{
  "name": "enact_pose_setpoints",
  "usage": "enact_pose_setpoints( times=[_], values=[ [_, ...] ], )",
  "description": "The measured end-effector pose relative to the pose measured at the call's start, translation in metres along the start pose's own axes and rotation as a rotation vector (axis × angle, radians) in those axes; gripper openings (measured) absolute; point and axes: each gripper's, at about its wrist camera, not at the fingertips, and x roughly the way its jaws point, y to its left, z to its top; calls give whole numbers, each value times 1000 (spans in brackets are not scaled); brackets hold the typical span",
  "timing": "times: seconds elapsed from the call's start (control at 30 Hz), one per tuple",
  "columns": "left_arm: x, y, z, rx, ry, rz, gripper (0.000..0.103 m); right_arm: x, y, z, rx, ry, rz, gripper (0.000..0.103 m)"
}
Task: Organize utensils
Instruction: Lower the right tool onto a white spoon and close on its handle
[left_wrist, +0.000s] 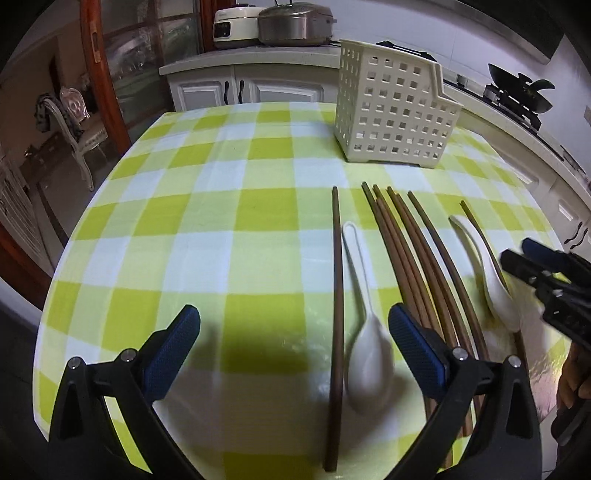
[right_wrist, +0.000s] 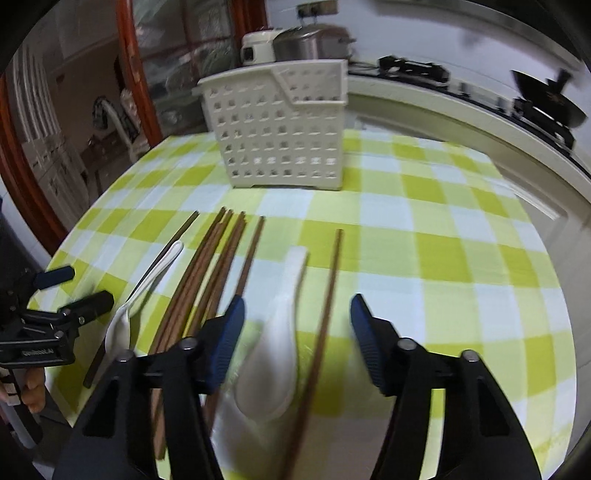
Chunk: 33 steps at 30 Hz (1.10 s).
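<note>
A white perforated utensil basket (left_wrist: 395, 110) (right_wrist: 280, 129) stands at the far side of the green-checked table (left_wrist: 207, 206) (right_wrist: 443, 243). In front of it lie several brown chopsticks (left_wrist: 413, 258) (right_wrist: 207, 288) and two white spoons. My left gripper (left_wrist: 293, 332) is open low over the table, with the left spoon (left_wrist: 365, 350) (right_wrist: 122, 325) and a single chopstick (left_wrist: 336, 295) between its fingers. My right gripper (right_wrist: 297, 321) (left_wrist: 521, 254) is open too. It straddles the right spoon (right_wrist: 273, 350) (left_wrist: 487, 266) and another lone chopstick (right_wrist: 325, 314), and its pads touch neither. The left gripper (right_wrist: 86, 286) also shows in the right wrist view.
Two rice cookers (left_wrist: 280, 22) sit on the counter behind the table. A black wok (left_wrist: 521, 88) (right_wrist: 546, 99) rests on the stove at the right. A chair (left_wrist: 74, 122) stands off the table's left edge. A hand (left_wrist: 572, 376) holds the right gripper.
</note>
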Motion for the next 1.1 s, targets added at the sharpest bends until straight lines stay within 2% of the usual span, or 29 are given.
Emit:
enact_pose_setpoints(
  times=[0.17, 0.27, 0.37, 0.53, 0.63, 0.8, 1.1],
  values=[
    [-1, -6, 9, 59, -31, 11, 99, 25, 3, 12, -6, 81, 0, 38],
    [0, -9, 10, 70, -18, -19, 99, 34, 2, 17, -6, 119, 3, 33],
    [4, -6, 12, 36, 7, -53, 98, 38, 6, 21, -26, 131, 2, 30],
    [11, -1, 16, -12, 47, -49, 83, 46, 10, 28, -46, 151, -15, 24],
    [12, -1, 18, -9, 50, -39, 76, 49, 12, 31, -43, 154, -13, 23],
    [12, -8, 16, 18, 57, -65, 76, 56, 14, 31, -48, 167, -34, 23],
    [13, -25, 19, 58, 51, -69, 76, 52, 3, 29, -59, 157, -70, 23]
  ],
)
